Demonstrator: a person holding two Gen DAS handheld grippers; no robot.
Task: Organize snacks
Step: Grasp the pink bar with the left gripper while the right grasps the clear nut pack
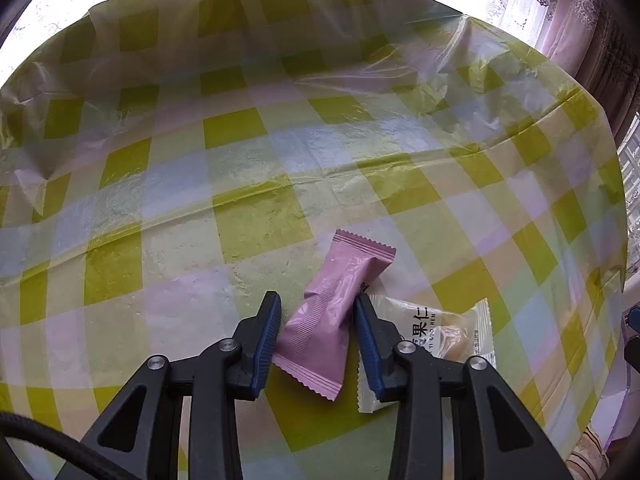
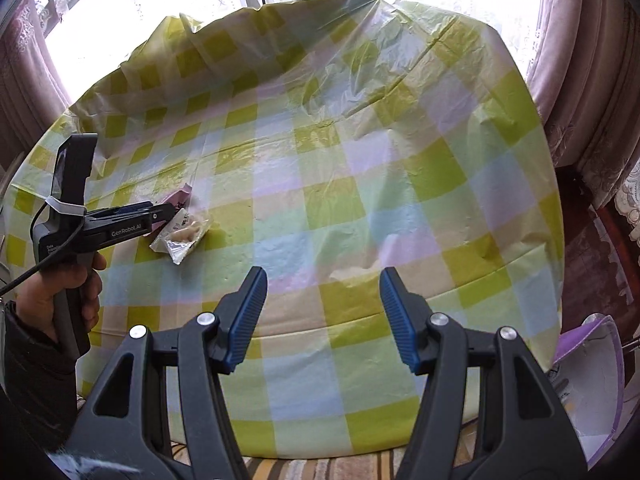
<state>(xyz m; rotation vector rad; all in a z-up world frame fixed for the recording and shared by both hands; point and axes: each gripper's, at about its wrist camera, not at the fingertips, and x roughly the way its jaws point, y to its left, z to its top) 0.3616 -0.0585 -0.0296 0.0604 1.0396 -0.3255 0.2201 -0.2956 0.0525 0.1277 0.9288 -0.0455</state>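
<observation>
Black claw (image 2: 323, 280), blue ribbed pads (image 2: 248, 316), silver screws.

The left gripper (image 1: 316, 312), angled steeply down, pinches with narrowed jaws; the right gripper (image 2: 322, 288) at its four o'clock hangs half-open.

The checked tablecloth (image 2: 320, 208) lies bare from twelve round to five o'clock, open for passage. At nine o'clock in the right wrist view, the left gripper (image 2: 170, 210), a pink snack packet (image 1: 332, 316) and a clear nut packet (image 2: 182, 236) crowd together. A purple-rimmed container (image 2: 600, 380) stands beyond the edge at four o'clock.
</observation>
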